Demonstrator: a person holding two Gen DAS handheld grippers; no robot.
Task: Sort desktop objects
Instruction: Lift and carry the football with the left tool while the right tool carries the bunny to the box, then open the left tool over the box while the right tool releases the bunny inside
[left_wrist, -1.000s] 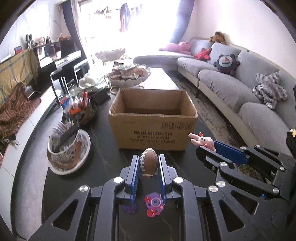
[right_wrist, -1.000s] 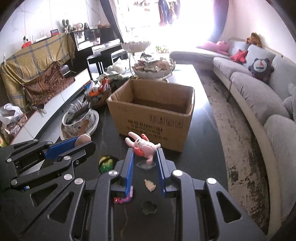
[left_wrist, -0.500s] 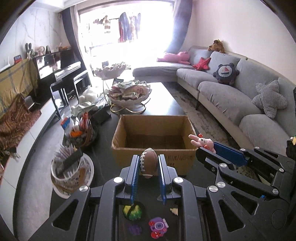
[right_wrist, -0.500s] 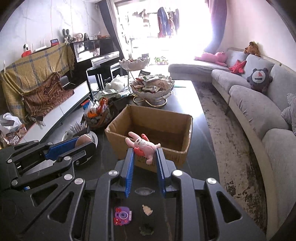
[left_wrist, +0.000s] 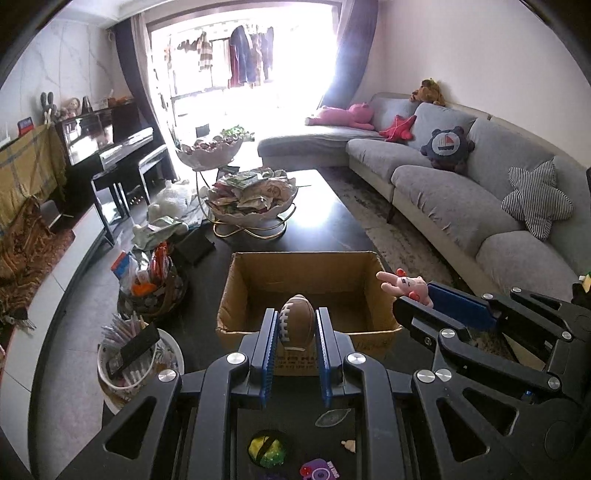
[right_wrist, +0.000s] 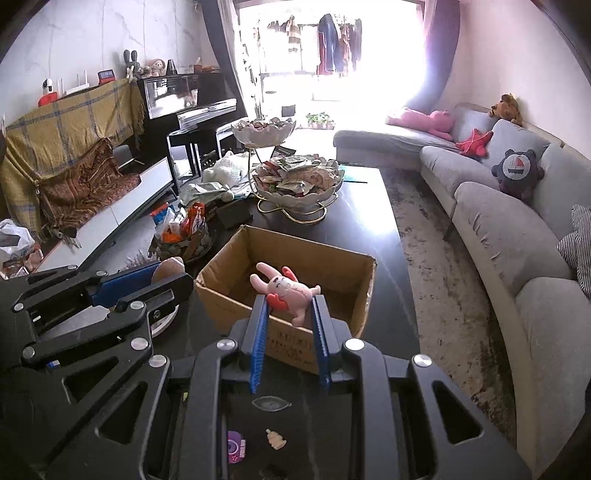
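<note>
The left gripper (left_wrist: 296, 325) is clamped on a small brown toy football with white laces (left_wrist: 296, 323), held between its blue pads above the near wall of the open brown cardboard box (left_wrist: 258, 275). The right gripper (right_wrist: 290, 308) is clamped on a pink plush rabbit with a red heart (right_wrist: 286, 290), which lies tilted across its blue pads over the box's near rim. Both toys are off the dark glossy worktop (left_wrist: 325, 225), and the two grippers sit side by side. On the worktop below them lie a yellow-green ball (left_wrist: 266, 451), a purple round toy (right_wrist: 235, 451), a small beige figure (right_wrist: 276, 439) and a clear leaf-shaped piece (right_wrist: 271, 403). Beyond the box stands a white scalloped bowl of packets on a gold stand (left_wrist: 253, 199).
</note>
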